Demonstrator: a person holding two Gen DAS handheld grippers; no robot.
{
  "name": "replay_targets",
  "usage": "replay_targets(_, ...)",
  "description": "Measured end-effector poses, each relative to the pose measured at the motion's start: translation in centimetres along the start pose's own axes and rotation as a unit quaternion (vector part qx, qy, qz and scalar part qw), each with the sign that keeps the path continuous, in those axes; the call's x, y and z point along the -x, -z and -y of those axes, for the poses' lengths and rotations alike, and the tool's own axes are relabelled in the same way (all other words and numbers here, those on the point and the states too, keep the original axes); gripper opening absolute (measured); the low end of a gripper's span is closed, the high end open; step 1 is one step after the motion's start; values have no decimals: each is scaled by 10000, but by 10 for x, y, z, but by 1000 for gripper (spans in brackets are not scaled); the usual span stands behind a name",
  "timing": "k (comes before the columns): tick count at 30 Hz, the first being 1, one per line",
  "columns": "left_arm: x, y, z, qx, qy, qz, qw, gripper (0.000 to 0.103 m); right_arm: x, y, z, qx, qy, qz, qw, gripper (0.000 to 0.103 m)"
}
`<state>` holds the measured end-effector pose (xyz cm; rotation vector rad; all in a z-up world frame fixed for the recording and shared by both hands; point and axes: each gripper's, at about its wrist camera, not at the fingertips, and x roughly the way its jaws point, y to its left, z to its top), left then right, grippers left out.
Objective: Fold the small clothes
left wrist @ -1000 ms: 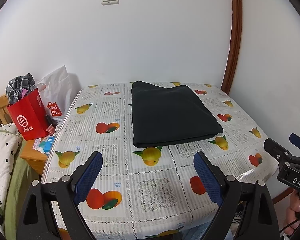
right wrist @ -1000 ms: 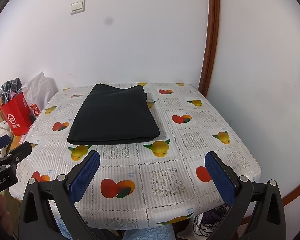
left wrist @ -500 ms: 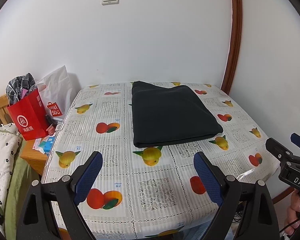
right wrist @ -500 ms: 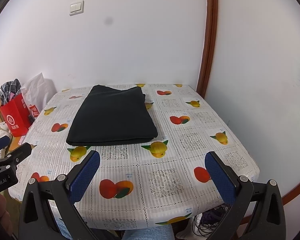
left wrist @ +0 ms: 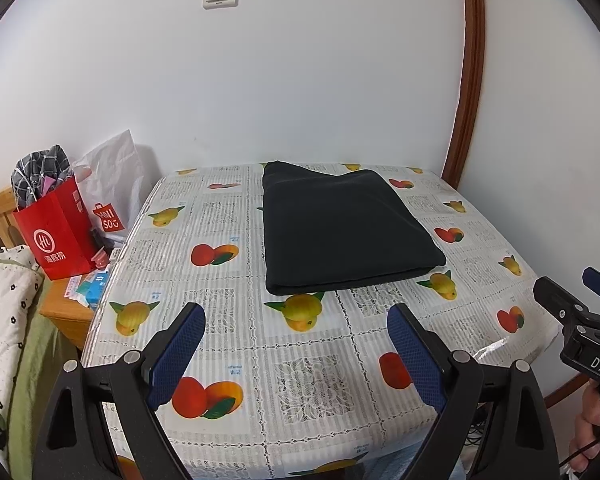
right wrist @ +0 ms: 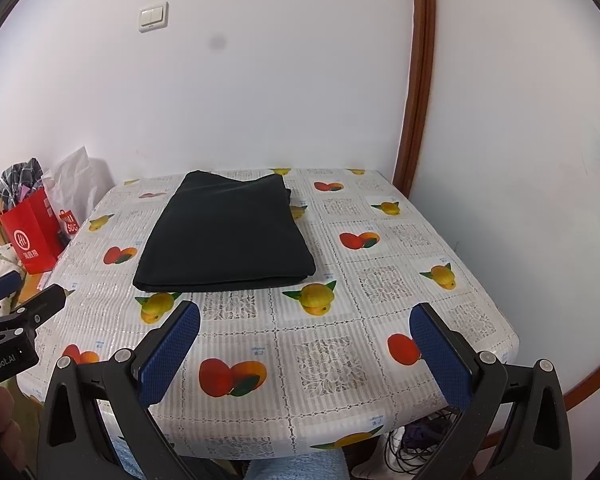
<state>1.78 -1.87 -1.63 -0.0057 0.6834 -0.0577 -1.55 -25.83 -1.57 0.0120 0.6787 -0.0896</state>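
Observation:
A dark folded garment [left wrist: 340,228] [right wrist: 228,236] lies flat as a neat rectangle on the far half of the table [left wrist: 308,364] [right wrist: 340,344], which wears a fruit-print cloth. My left gripper [left wrist: 296,316] hovers over the table's near edge, open, with nothing between its blue pads. My right gripper [right wrist: 306,314] also hangs open and empty above the near edge. Both stay well short of the garment. Each gripper also shows at the side of the other's view: the right one [left wrist: 572,292] and the left one [right wrist: 24,292].
A red paper bag [left wrist: 56,236] with checked cloth in it and a white bag [left wrist: 112,188] stand on a wooden cabinet left of the table. A spotted quilt [left wrist: 0,300] lies at far left. Walls close the back and right sides; cables [right wrist: 416,444] lie on the floor.

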Motion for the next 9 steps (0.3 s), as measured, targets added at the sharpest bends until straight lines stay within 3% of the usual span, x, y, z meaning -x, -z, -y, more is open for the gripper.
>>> replay_targets(9, -7, -2, -2, 55, 38, -15, 10000, 92, -2, 0, -1, 33, 31, 1, 10000, 103)
